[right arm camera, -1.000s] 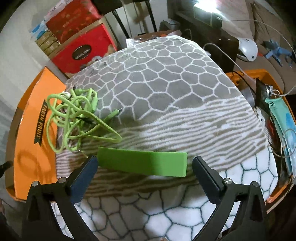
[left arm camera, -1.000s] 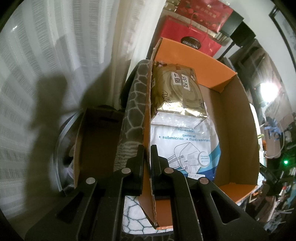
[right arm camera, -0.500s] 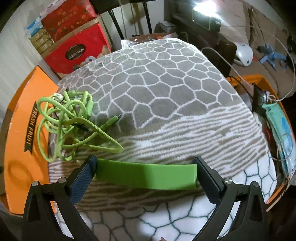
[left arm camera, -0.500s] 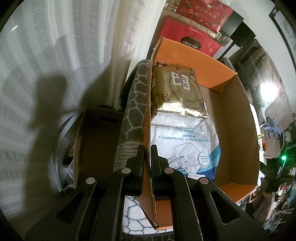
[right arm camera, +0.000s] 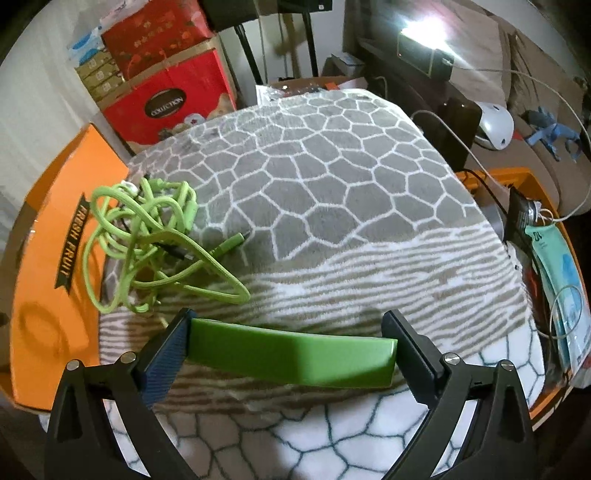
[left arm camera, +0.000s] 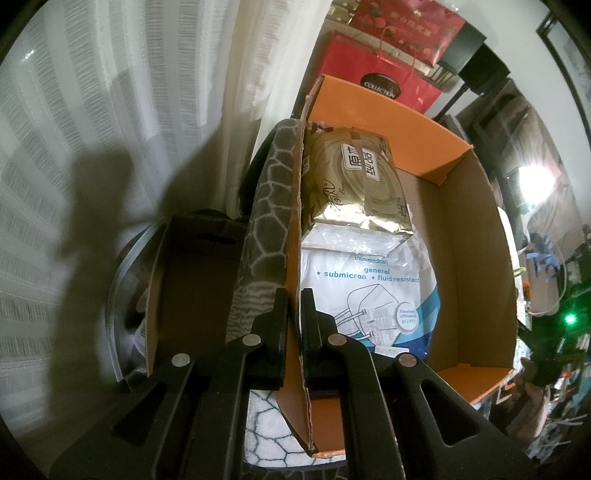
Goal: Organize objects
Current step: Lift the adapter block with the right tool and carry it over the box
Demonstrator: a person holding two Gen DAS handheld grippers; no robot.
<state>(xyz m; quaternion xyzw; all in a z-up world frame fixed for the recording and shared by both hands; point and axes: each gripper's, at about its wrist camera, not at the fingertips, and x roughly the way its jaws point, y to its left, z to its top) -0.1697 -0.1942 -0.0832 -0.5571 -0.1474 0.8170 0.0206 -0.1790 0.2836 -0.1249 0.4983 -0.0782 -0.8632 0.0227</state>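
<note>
green bar [right arm camera: 291, 356]: one, long axis crosswise, spanning right gripper [right arm camera: 290, 352] pads, gripped | green cable [right arm camera: 155, 236]: one tangle, left of bar | left gripper [left arm camera: 293, 325]: clamped on orange box [left arm camera: 469, 229] wall

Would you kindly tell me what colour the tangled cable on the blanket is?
Bright lime green; the cable shows best in the right wrist view.

curtain [left arm camera: 122, 110]: pale, striped, shadowed | red gift boxes [right arm camera: 166, 92]: stacked by wall | lamp [right arm camera: 424, 29]: glaring

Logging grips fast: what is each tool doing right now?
Left tool: shut on the orange box wall.
Right tool: shut on the green bar, pads at both its ends.
</note>
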